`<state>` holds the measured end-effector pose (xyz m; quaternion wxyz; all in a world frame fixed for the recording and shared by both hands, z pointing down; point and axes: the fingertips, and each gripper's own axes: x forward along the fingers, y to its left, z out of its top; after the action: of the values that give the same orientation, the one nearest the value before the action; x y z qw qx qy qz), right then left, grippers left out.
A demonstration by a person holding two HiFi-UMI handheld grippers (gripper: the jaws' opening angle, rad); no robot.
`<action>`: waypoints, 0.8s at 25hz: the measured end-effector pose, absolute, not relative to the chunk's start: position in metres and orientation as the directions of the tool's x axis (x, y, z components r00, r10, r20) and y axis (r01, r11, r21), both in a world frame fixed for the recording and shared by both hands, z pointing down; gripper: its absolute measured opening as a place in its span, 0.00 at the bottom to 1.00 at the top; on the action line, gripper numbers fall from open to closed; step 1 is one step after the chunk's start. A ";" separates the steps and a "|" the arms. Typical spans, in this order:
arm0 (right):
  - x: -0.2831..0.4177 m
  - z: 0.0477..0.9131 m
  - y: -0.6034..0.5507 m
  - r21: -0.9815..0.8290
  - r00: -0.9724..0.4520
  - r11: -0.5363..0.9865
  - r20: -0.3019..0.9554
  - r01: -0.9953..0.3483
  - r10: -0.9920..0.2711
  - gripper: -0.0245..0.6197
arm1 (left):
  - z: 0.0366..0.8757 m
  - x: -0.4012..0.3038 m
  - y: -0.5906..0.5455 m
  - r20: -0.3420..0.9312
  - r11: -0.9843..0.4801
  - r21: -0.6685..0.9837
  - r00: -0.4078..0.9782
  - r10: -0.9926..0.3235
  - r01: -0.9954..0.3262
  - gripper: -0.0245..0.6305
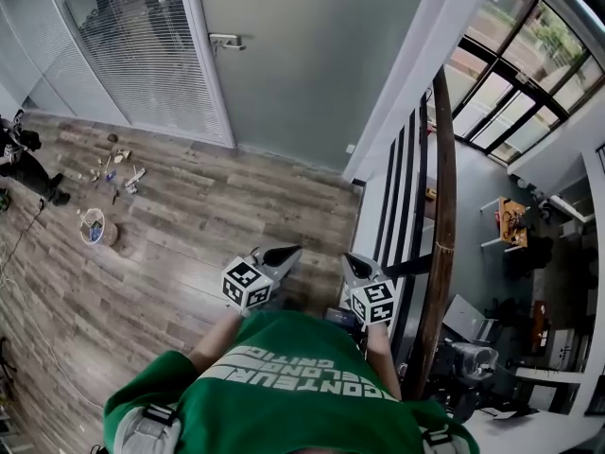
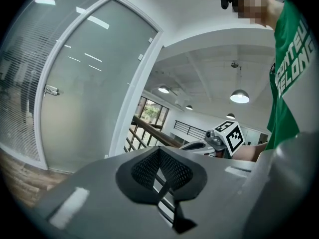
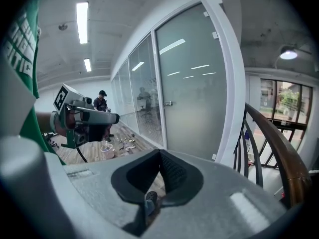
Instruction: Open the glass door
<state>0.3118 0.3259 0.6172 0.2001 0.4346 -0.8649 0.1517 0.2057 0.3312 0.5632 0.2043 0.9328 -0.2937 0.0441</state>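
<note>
**Standing back from the frosted glass door, both tools pinched shut on nothing**

In the head view, the glass door is a big flat pane of milky, frosted glass in a white frame, and it looks closed. A small metal lever handle sticks out near its left edge. The door is well apart from both tools, with a stretch of floor in between.

The left tool and the right tool are low in that view, just above the person's green shirt. They sit side by side with their tips aimed roughly towards the door. Each one carries a boxy marker cube with black-and-white squares.

In the left gripper view, the dark mesh-textured pads meet at a point with nothing caught between them. The right gripper view shows the same thing, pads pressed together and empty.

Left of the door is a glass partition with thin horizontal blinds behind it. The floor is grey-brown wood-look planks with a matte grain. A small round tub sits on it over to the left, with some loose bits scattered nearby that are too small to make out.

To the right there's a railing with dark upright bars and a curved, glossy brown wooden handrail.
</note>
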 end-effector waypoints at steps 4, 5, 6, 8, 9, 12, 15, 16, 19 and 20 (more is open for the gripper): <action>0.310 0.620 0.323 -0.092 -0.541 0.575 0.485 -0.813 -0.687 0.03 | 0.564 0.207 0.324 0.192 -0.747 0.354 0.826 -0.530 -0.562 0.06; 0.309 0.622 0.322 -0.091 -0.543 0.579 0.489 -0.810 -0.683 0.03 | 0.565 0.207 0.322 0.192 -0.747 0.354 0.826 -0.531 -0.562 0.06; 0.307 0.623 0.320 -0.090 -0.546 0.584 0.492 -0.807 -0.678 0.03 | 0.565 0.206 0.321 0.192 -0.747 0.355 0.825 -0.531 -0.563 0.06; 0.302 0.623 0.316 -0.089 -0.555 0.596 0.493 -0.798 -0.670 0.03 | 0.565 0.202 0.317 0.193 -0.744 0.355 0.823 -0.534 -0.566 0.06; 0.300 0.622 0.313 -0.088 -0.559 0.601 0.494 -0.794 -0.666 0.03 | 0.565 0.200 0.315 0.194 -0.740 0.356 0.820 -0.539 -0.570 0.06; 0.294 0.620 0.304 -0.083 -0.568 0.616 0.498 -0.783 -0.655 0.03 | 0.566 0.192 0.306 0.196 -0.721 0.363 0.805 -0.560 -0.590 0.06; 0.289 0.618 0.295 -0.079 -0.579 0.631 0.499 -0.772 -0.645 0.03 | 0.567 0.186 0.298 0.198 -0.705 0.369 0.792 -0.577 -0.606 0.06; 0.288 0.617 0.292 -0.079 -0.581 0.634 0.498 -0.769 -0.643 0.03 | 0.567 0.184 0.295 0.198 -0.703 0.369 0.790 -0.580 -0.608 0.06; 0.286 0.618 0.284 -0.077 -0.584 0.638 0.501 -0.766 -0.639 0.03 | 0.566 0.183 0.288 0.193 -0.701 0.371 0.789 -0.583 -0.609 0.06; 0.286 0.619 0.280 -0.077 -0.584 0.639 0.502 -0.765 -0.638 0.03 | 0.566 0.183 0.286 0.192 -0.701 0.372 0.789 -0.583 -0.608 0.06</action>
<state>0.2859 0.2804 0.6187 0.2206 0.3995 -0.8781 0.1440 0.1832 0.2855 0.5659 0.2119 0.9218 -0.3231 0.0298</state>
